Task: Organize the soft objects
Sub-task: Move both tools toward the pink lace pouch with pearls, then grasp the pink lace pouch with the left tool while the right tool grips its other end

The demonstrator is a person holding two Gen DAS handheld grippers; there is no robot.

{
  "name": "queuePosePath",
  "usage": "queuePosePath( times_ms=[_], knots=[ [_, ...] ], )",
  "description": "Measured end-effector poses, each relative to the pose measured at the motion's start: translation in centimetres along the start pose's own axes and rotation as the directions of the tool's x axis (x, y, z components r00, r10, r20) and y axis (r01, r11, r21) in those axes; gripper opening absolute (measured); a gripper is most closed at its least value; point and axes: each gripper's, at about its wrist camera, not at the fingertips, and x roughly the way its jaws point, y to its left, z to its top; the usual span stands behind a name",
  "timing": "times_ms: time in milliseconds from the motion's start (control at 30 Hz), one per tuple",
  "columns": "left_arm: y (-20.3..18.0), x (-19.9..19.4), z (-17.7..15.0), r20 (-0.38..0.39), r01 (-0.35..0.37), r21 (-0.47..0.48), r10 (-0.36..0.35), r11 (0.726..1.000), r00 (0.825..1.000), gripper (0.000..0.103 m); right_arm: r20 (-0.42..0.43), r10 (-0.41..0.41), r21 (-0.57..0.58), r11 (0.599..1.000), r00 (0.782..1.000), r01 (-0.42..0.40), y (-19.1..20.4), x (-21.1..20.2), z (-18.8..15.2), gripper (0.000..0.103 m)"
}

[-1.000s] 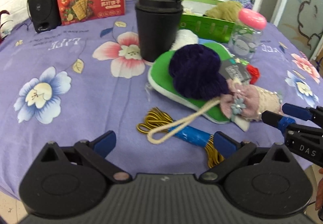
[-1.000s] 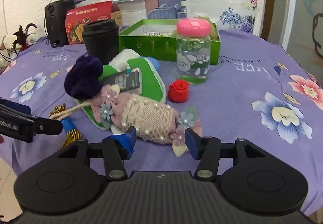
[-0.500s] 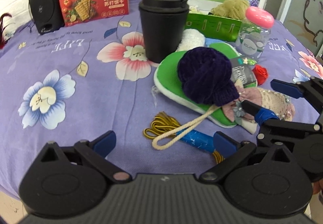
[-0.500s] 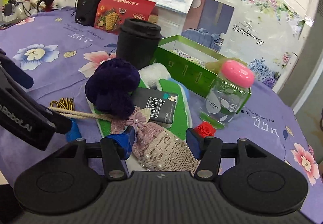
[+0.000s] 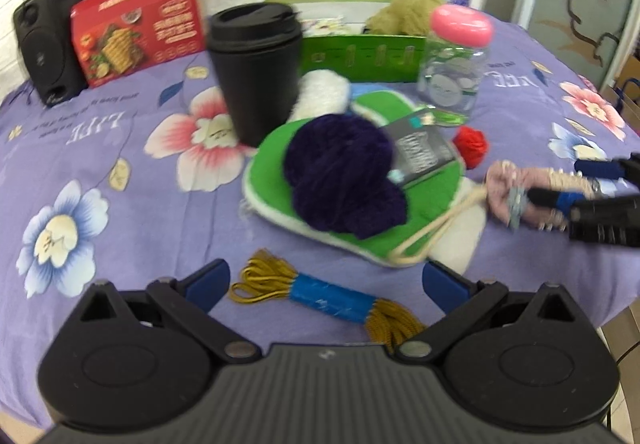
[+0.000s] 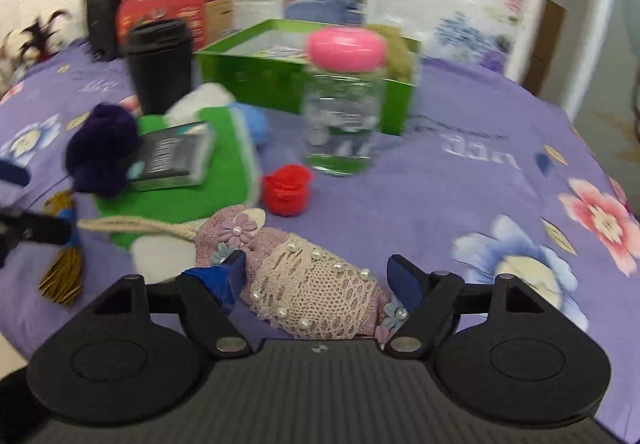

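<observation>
A pink lace pouch with pearls [image 6: 316,280] lies between the fingers of my right gripper [image 6: 320,274], which is closed on it; it also shows in the left wrist view [image 5: 532,188]. Its cream cord [image 6: 140,225] trails left over a green slipper [image 5: 280,148]. A dark purple knit ball [image 5: 344,176] and a small dark pack [image 5: 420,152] rest on the slipper. A red fabric rose [image 6: 286,190] lies beside it. My left gripper [image 5: 326,282] is open and empty above a yellow cord bundle with blue tape [image 5: 332,302]. A green box [image 6: 296,76] at the back holds an olive knit item [image 5: 408,16].
A black lidded cup [image 5: 256,72], a clear jar with pink lid [image 5: 456,60], a red cracker box [image 5: 136,28] and a black speaker [image 5: 44,44] stand on the purple floral tablecloth [image 5: 100,172]. A white fluffy item [image 5: 320,92] lies behind the slipper. The table's edge is near on the right.
My right gripper has closed on the pink pouch and pulled it right, off the slipper, its cord trailing. The left gripper has shifted slightly; its view now sits closer over the yellow cord.
</observation>
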Motion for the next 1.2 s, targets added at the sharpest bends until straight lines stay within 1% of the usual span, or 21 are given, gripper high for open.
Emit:
queuePosePath(
  times_ms=[67,100,133,200,233,300,333,367,433,500,533,633,667,700,767,800,867,933,1000,1100,1200],
  knots=[
    [-1.0,0.0,0.4,0.003,0.029,0.022,-0.029,0.999,1.000,0.102,0.005,-0.050,0.070,0.996,0.999,0.050,-1.7,0.4,0.2,0.065],
    [-1.6,0.1,0.6,0.002,0.041,0.035,-0.041,0.999,0.999,0.102,-0.003,-0.049,0.113,0.992,0.999,0.049,-2.4,0.8,0.4,0.066],
    [-2.2,0.0,0.9,0.002,0.055,0.054,-0.055,0.997,0.998,0.102,-0.013,-0.028,0.158,0.987,1.000,0.030,-3.1,1.0,0.5,0.066],
    [-3.9,-0.2,1.6,0.014,0.083,0.125,-0.086,0.989,0.996,0.102,-0.010,0.051,0.222,0.974,0.999,-0.047,-4.1,0.5,0.5,0.065],
    [-4.7,-0.5,1.9,0.028,0.100,0.176,-0.107,0.979,0.994,0.102,0.020,0.111,0.228,0.967,0.994,-0.113,-4.7,-0.4,0.4,0.066],
    [-6.4,-0.8,2.9,0.050,0.146,0.312,-0.170,0.939,0.984,0.102,0.041,0.205,0.223,0.952,0.978,-0.209,-6.1,-2.1,0.2,0.066],
    [-7.1,-0.8,3.5,0.058,0.162,0.379,-0.198,0.911,0.979,0.102,0.029,0.241,0.207,0.948,0.970,-0.242,-6.8,-2.8,0.1,0.066],
    [-7.8,-0.8,4.1,0.059,0.195,0.457,-0.248,0.868,0.967,0.102,0.005,0.267,0.182,0.947,0.964,-0.263,-7.6,-3.3,0.2,0.066],
    [-8.6,-0.5,5.3,0.015,0.292,0.574,-0.367,0.765,0.930,0.102,-0.053,0.286,0.124,0.952,0.957,-0.278,-8.6,-4.0,0.2,0.066],
    [-9.5,0.2,6.8,-0.045,0.367,0.674,-0.461,0.641,0.886,0.102,-0.107,0.300,0.078,0.953,0.948,-0.292,-9.3,-4.0,0.5,0.066],
    [-10.0,0.8,7.4,-0.077,0.394,0.712,-0.494,0.581,0.866,0.102,-0.132,0.310,0.067,0.951,0.942,-0.303,-9.8,-3.8,0.6,0.066],
    [-11.7,3.0,9.0,-0.160,0.424,0.789,-0.517,0.444,0.841,0.102,-0.189,0.352,0.034,0.935,0.917,-0.352,-10.1,-2.6,1.2,0.066],
    [-12.4,3.9,9.5,-0.194,0.440,0.802,-0.520,0.404,0.832,0.102,-0.208,0.360,0.007,0.930,0.910,-0.367,-9.8,-1.9,1.4,0.066],
    [-12.8,4.6,9.9,-0.226,0.456,0.808,-0.520,0.373,0.824,0.102,-0.225,0.365,-0.025,0.925,0.903,-0.380,-9.3,-1.4,1.5,0.066],
    [-13.6,6.2,10.5,-0.294,0.493,0.818,-0.521,0.296,0.801,0.102,-0.262,0.374,-0.101,0.906,0.890,-0.411,-8.3,0.1,1.6,0.066],
    [-14.0,6.9,10.6,-0.315,0.499,0.825,-0.519,0.264,0.795,0.102,-0.282,0.380,-0.130,0.895,0.881,-0.427,-7.9,0.8,1.6,0.066],
    [-14.6,8.1,10.5,-0.331,0.494,0.839,-0.508,0.226,0.795,0.102,-0.315,0.389,-0.172,0.874,0.866,-0.455,-7.2,2.3,1.4,0.066],
    [-15.2,9.1,10.5,-0.359,0.505,0.839,-0.492,0.202,0.793,0.100,-0.335,0.393,-0.208,0.856,0.856,-0.474,-6.9,3.4,1.0,0.068],
    [-15.5,9.9,10.3,-0.398,0.529,0.831,-0.477,0.175,0.783,0.099,-0.301,0.413,-0.240,0.840,0.860,-0.487,-7.1,3.6,0.5,0.069],
    [-15.8,11.0,9.8,-0.462,0.562,0.817,-0.437,0.130,0.772,0.092,-0.255,0.432,-0.242,0.837,0.865,-0.490,-7.5,3.7,-0.3,0.073],
    [-16.0,11.2,9.6,-0.481,0.571,0.815,-0.433,0.100,0.762,0.089,-0.214,0.411,-0.284,0.842,0.886,-0.459,-7.0,3.3,-1.1,0.075]
  ],
)
